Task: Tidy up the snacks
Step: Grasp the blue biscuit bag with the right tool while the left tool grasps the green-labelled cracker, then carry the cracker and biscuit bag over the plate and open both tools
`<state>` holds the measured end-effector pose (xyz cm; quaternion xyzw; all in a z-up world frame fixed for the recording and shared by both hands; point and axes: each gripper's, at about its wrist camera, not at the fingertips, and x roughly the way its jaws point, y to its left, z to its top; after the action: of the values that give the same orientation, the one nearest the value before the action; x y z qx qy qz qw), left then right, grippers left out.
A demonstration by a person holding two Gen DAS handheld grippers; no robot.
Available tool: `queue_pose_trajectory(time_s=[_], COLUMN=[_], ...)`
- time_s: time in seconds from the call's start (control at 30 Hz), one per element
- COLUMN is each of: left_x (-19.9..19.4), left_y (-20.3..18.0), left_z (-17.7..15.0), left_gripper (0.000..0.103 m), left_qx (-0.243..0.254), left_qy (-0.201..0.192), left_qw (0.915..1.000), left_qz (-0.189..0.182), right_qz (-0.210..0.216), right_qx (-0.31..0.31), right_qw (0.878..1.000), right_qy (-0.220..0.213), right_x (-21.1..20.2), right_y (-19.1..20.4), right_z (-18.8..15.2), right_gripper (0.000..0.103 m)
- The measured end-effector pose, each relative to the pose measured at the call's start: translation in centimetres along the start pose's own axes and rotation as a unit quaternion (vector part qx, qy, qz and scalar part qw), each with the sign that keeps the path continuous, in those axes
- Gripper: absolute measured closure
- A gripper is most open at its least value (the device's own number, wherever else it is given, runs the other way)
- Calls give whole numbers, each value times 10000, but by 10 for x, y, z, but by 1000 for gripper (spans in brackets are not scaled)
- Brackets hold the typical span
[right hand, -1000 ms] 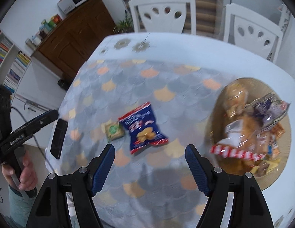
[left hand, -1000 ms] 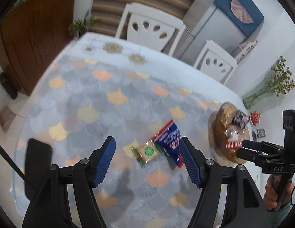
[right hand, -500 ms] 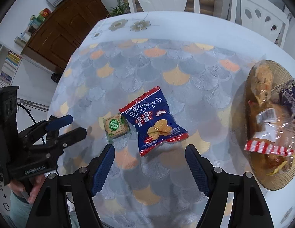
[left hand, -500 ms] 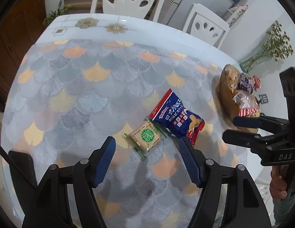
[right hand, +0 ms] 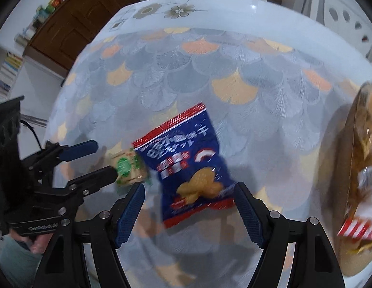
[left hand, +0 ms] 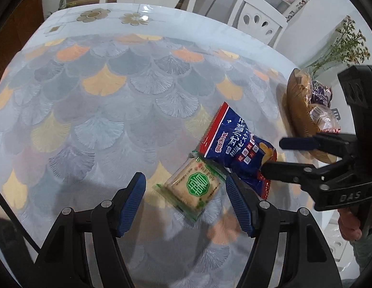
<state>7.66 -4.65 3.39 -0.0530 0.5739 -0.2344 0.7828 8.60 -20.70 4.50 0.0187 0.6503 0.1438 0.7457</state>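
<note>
A small clear cracker packet with a green seal [left hand: 193, 188] lies on the scale-patterned tablecloth [left hand: 114, 110]. It touches the left edge of a blue and red biscuit bag [left hand: 236, 146]. My left gripper [left hand: 184, 181] hangs open just above the packet, one finger on each side, pads clear of it. My right gripper [right hand: 189, 187] is open over the lower half of the blue bag [right hand: 186, 168], which is blurred. Each gripper shows in the other's view: the right gripper [left hand: 273, 155] over the bag's right end, the left gripper [right hand: 105, 158] beside the packet [right hand: 127, 168].
A round woven tray [left hand: 297, 117] heaped with wrapped snacks sits at the table's right side. White chairs [left hand: 255, 21] stand behind the far edge. A vase of dried flowers [left hand: 341, 48] is beyond the tray and a brown cabinet [right hand: 73, 28] off to the left.
Both grippers have come down toward the table, so the packet and the bag look larger and sit between the fingers. The jaws kept the same width. The snacks have not moved.
</note>
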Motion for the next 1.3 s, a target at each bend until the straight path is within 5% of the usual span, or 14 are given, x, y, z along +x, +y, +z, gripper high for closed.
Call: queue_pose_trajectory(time_s=[0.57,0.7,1.07,1.3], left_x=[24,26,34,29], left_y=[-17,-23,-36,-37], left_z=[-5,-6,-8,-12], left_gripper=[36,36,36,50], left_qx=[924,1203,1557,1474], left_qy=[405,405,259,246], left_qw=[9948,9915,9852,9863], left_qz=[138,290,666,703], right_qz=[-36,-11,83,160], right_qx=[-355,-272,622,938], right_qw=[9987,9993,9975,9948], right_qy=[356,269,325,368], right_x=[46,42,20,13], right_y=[-1,-3,-44,-46], right_z=[13,7,-49,-83], right_gripper=[21,31,38,39])
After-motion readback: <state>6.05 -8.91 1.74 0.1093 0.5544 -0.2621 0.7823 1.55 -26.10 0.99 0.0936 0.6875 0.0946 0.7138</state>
